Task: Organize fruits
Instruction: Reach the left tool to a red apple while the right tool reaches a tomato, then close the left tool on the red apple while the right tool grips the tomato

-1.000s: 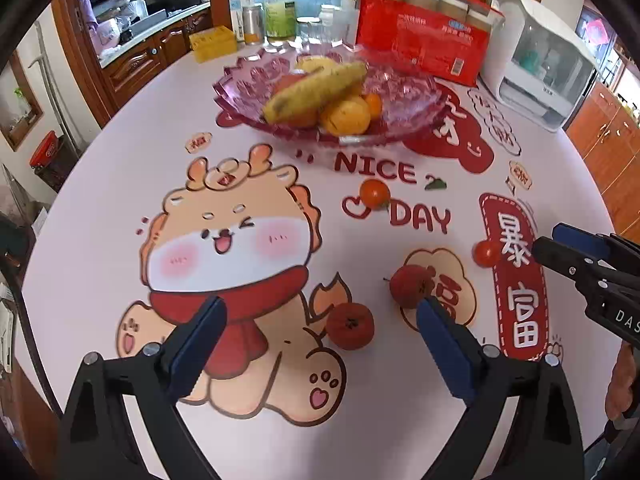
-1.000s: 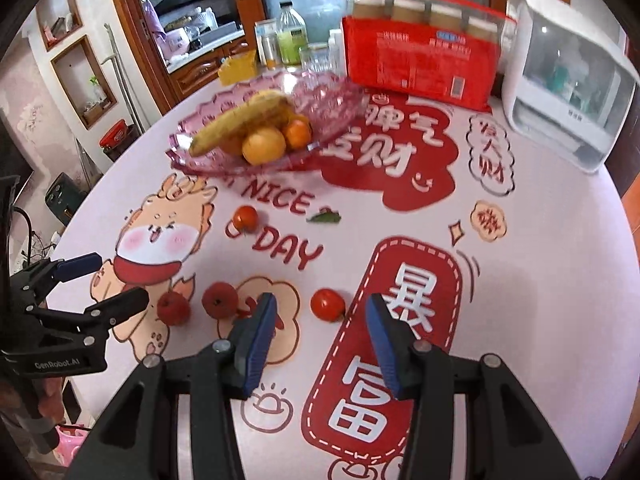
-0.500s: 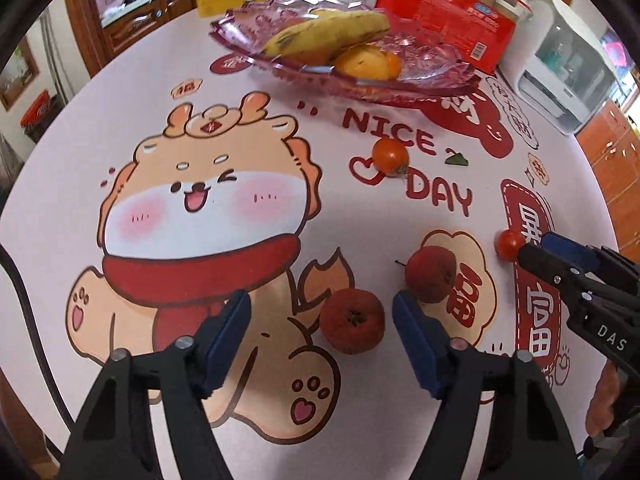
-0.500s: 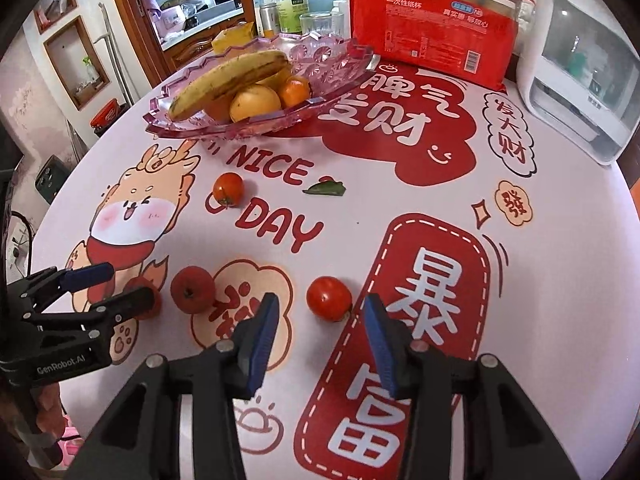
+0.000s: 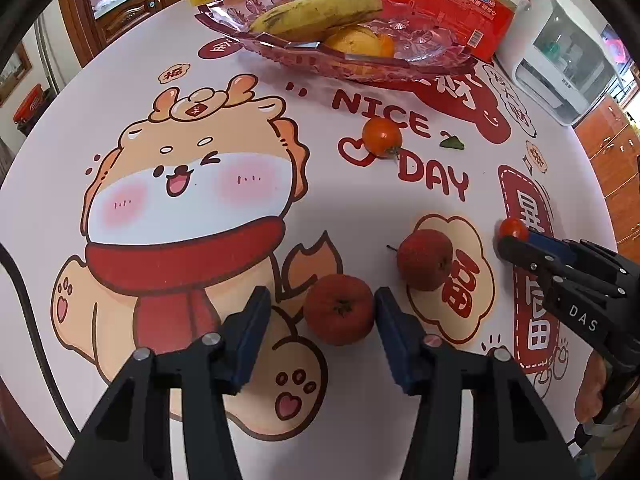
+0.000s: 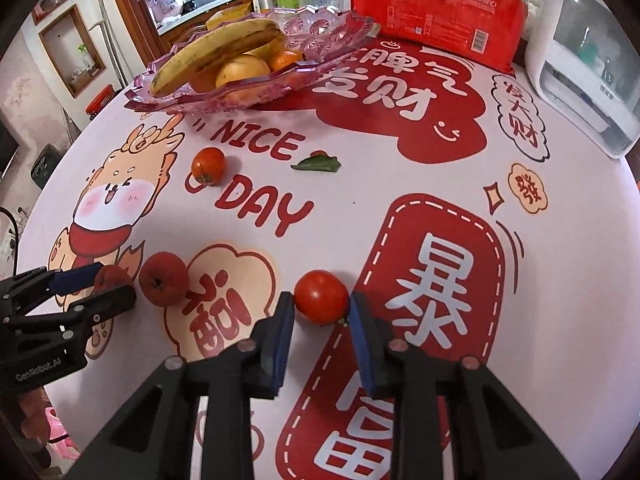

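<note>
both tongs have closed in: left tongs (image 5: 318, 314) around apple (image 5: 339, 309), right tongs (image 6: 320, 314) around tomato (image 6: 321, 297).

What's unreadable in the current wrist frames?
- Left wrist: cherry tomato partly hidden behind the right tongs; contact unclear.
- Right wrist: apple mostly hidden by the left tongs.
- Both views: fruit under the banana in the bowl is blocked.
- Red pack is cut off by the top edge.

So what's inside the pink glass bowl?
The pink glass bowl holds a banana lying on a yellow fruit and an orange; anything beneath them is hidden.
</note>
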Demonstrator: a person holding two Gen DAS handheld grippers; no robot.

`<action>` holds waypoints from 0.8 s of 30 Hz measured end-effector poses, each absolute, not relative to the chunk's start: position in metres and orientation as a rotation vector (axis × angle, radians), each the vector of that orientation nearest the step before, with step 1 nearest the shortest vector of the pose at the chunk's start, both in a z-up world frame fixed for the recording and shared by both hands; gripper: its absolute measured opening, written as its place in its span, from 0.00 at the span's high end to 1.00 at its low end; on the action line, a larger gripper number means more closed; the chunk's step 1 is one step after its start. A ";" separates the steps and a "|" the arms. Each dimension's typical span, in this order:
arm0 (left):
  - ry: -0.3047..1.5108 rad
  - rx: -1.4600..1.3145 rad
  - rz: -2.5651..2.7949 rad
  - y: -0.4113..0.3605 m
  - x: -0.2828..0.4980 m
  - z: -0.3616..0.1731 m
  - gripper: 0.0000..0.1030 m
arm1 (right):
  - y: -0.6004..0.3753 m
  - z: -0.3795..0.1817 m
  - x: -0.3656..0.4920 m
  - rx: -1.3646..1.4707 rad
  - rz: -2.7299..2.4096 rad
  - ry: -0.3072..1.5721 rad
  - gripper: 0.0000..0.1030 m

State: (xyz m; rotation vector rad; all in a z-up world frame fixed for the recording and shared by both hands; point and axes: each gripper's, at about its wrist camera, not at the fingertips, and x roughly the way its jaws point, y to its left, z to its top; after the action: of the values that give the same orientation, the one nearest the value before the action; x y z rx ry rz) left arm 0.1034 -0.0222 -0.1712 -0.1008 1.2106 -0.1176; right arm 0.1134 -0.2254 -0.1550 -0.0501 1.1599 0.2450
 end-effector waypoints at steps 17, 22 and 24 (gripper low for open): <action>1.203 -0.102 -0.160 -0.023 0.098 -0.165 0.69 | -0.216 -0.151 0.108 -0.050 0.276 1.161 0.74; 1.180 -0.103 -0.172 -0.021 0.095 -0.150 0.69 | -0.209 -0.139 0.103 -0.049 0.300 1.139 0.74; 1.170 -0.104 -0.177 -0.020 0.094 -0.142 0.69 | -0.206 -0.133 0.101 -0.050 0.308 1.129 0.74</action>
State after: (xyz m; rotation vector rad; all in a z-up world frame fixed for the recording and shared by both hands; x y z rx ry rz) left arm 0.0944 -0.0200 -0.1424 -0.1038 1.1699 -0.1775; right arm 0.1011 -0.2063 -0.1328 -0.0499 1.1286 0.3080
